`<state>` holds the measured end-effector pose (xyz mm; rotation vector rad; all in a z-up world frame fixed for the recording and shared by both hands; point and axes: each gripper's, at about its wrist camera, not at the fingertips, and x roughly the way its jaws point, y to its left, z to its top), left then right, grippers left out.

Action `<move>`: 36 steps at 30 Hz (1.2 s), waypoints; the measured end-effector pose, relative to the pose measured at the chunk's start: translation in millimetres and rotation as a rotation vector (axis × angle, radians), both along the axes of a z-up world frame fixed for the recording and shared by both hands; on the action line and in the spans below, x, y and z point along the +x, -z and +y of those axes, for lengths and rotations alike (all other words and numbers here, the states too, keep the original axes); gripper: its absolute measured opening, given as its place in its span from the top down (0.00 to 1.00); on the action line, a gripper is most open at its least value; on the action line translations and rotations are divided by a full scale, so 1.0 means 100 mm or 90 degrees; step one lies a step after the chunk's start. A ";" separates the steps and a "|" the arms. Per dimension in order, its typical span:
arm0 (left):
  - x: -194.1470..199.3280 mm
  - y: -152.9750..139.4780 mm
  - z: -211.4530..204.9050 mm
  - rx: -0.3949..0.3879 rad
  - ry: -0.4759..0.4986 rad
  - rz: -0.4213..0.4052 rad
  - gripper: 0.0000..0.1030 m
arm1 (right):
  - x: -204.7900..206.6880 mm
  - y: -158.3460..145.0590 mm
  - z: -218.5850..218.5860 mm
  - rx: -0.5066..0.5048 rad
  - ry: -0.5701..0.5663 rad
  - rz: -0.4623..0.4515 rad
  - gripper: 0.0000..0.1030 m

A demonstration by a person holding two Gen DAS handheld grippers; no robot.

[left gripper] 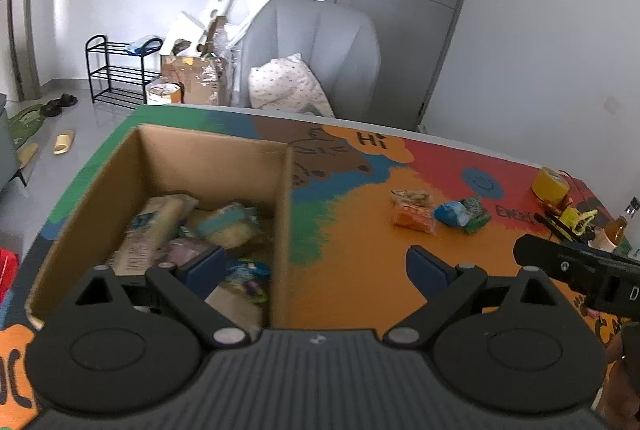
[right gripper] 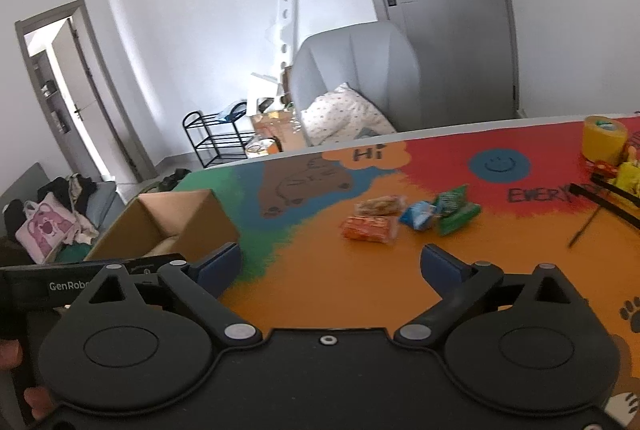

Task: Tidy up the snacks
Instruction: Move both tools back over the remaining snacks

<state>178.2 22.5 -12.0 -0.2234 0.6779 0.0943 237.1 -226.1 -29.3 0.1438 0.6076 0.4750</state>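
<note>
A brown cardboard box (left gripper: 208, 150) stands on the colourful table mat and holds several snack packets (left gripper: 228, 226). My left gripper (left gripper: 316, 266) hangs open over the box's right wall, nothing between its fingers. Further right on the mat lie an orange packet (left gripper: 414, 218), a blue packet (left gripper: 452, 212) and a green packet (left gripper: 476, 214). In the right wrist view the same loose snacks show as an orange packet (right gripper: 368, 228), a clear packet (right gripper: 380, 205), a blue packet (right gripper: 418, 215) and a green packet (right gripper: 454, 210). My right gripper (right gripper: 332, 266) is open and empty above the mat, short of them. The box (right gripper: 168, 226) lies to its left.
A yellow tape roll (right gripper: 604, 138) and yellow and black tools (left gripper: 568, 218) crowd the table's far right. A grey armchair (left gripper: 312, 46) with a pillow stands behind the table. A black shoe rack (left gripper: 116, 70) and cartons stand by the wall.
</note>
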 end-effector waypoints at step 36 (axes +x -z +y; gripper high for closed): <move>1.32 0.39 -0.80 0.012 0.056 0.008 0.09 | 1.13 0.52 -0.66 0.055 0.083 0.055 0.19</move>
